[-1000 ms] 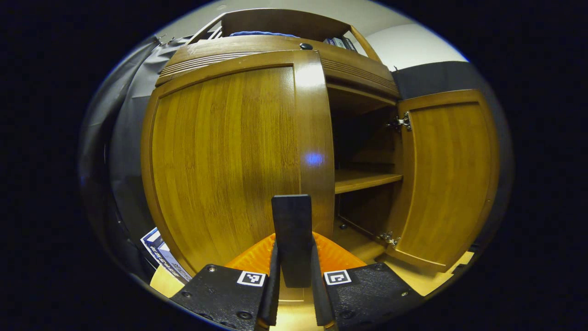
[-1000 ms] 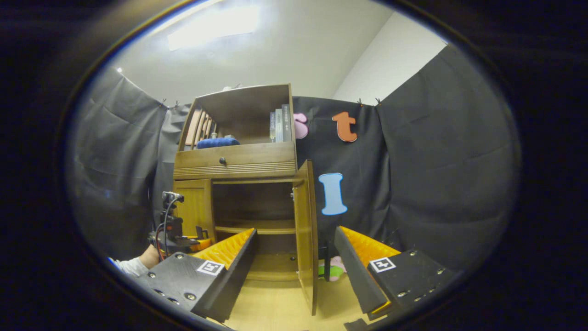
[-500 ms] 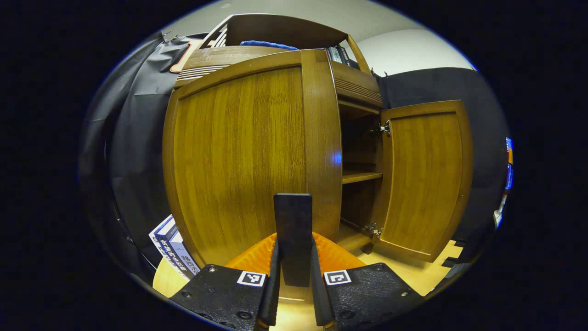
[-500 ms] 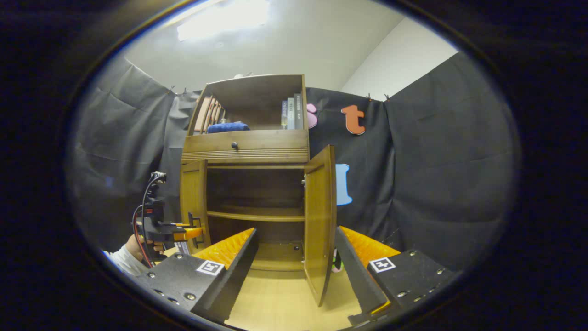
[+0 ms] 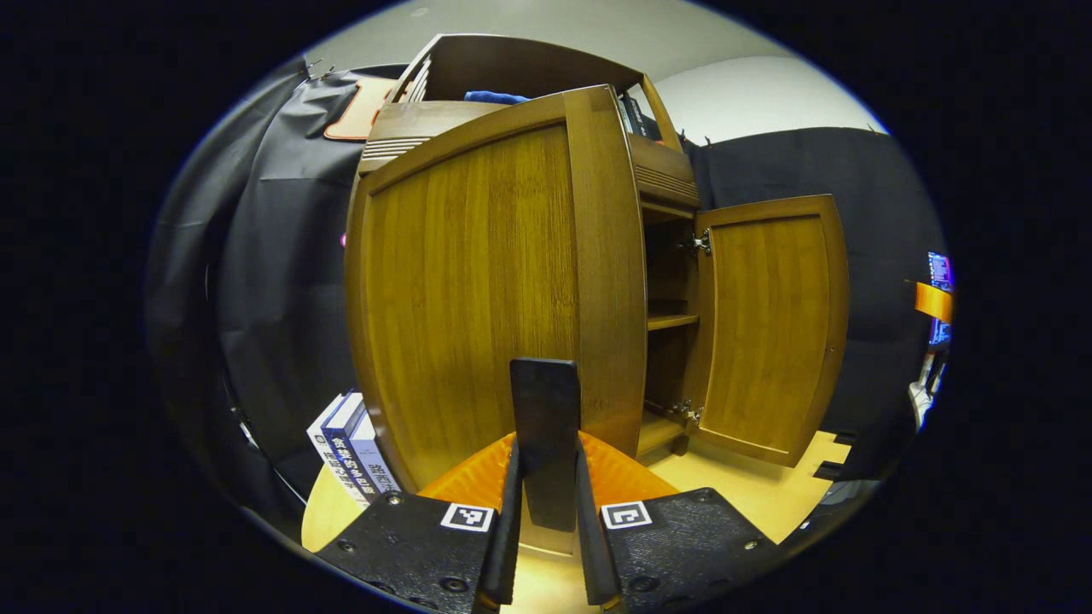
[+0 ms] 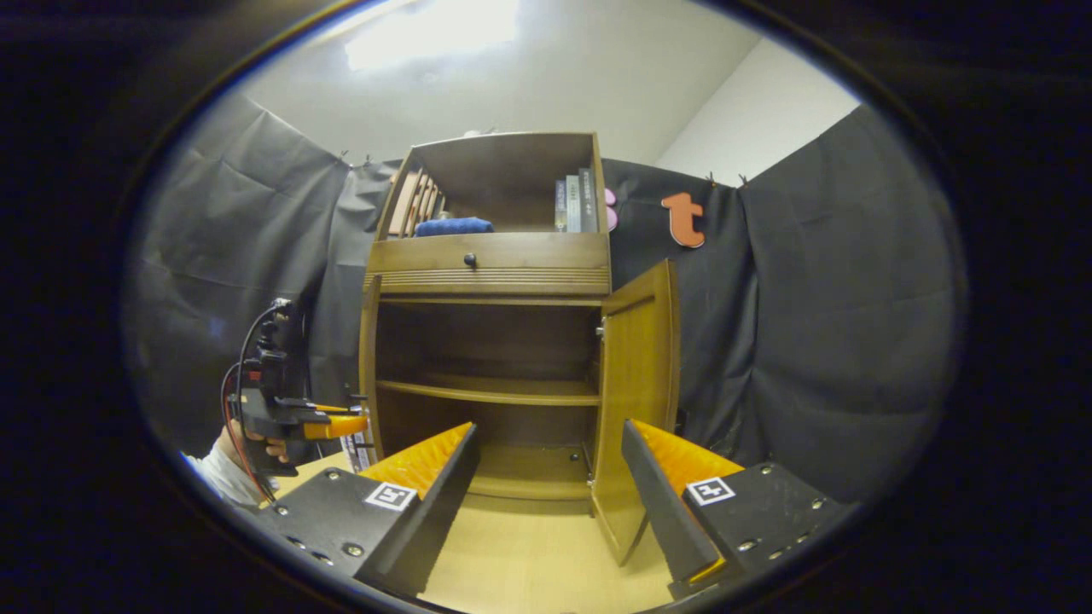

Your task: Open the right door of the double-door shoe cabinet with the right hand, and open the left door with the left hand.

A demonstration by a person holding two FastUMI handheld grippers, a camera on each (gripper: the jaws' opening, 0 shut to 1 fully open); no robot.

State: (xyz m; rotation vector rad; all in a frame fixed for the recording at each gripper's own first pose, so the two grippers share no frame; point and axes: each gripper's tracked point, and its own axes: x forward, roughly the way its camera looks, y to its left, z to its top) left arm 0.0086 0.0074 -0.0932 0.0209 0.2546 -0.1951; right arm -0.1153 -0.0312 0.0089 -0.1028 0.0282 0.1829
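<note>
Your left tool (image 5: 546, 477) is still clenched on the handle (image 5: 546, 443) and has swung the left door (image 5: 478, 290) wider than a second ago. The right door (image 6: 636, 401) stands open at 3 o'clock (right tool (image 6: 550, 495) released), so the task looks nearly finished.

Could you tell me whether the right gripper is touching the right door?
Apart: the right gripper view shows the right gripper open, with the right door standing beyond its fingers.

Cabinet opening (image 6: 486, 350): unobstructed, centre frame.
Right door (image 6: 636, 401): swung out, blocks right side.
Left door (image 5: 478, 281): partly open, fills frame centre.
</note>
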